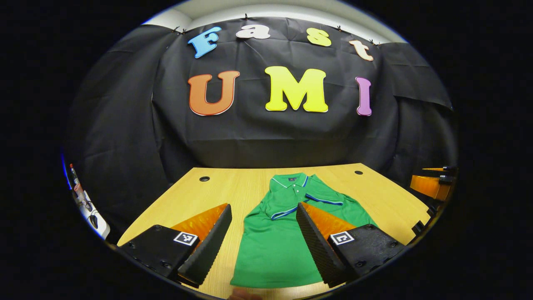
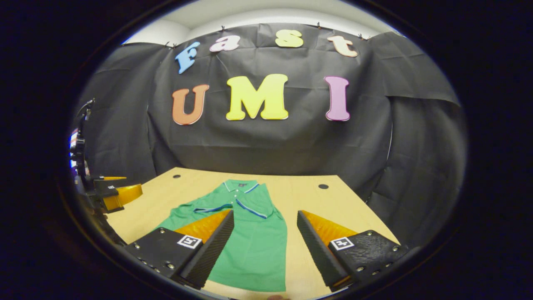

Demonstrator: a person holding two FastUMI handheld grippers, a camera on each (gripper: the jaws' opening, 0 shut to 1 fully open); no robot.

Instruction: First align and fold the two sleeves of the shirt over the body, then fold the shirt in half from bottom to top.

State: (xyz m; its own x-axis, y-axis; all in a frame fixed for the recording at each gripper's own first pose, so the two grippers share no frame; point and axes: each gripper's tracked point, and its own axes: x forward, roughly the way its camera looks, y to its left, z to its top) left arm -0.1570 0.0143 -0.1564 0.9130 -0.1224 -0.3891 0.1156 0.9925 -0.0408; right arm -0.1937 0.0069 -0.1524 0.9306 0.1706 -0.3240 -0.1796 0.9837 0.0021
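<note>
Green shirt (image 1: 275, 246) flat on the desk (image 1: 233, 187), sleeves folded in.
Its hem is cut off below; left tongs (image 1: 263, 246) and right tongs (image 2: 265, 250) gape wide, empty, above it.

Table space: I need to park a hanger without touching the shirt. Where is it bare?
Bare wood lies on both sides of the green shirt out to the table edges, and behind the collar up to the two round holes. The middle is crowded by the shirt.

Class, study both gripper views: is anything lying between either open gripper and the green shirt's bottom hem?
Nothing visible does. The green shirt lies flat on bare table; left gripper and right gripper hover open above it.
</note>
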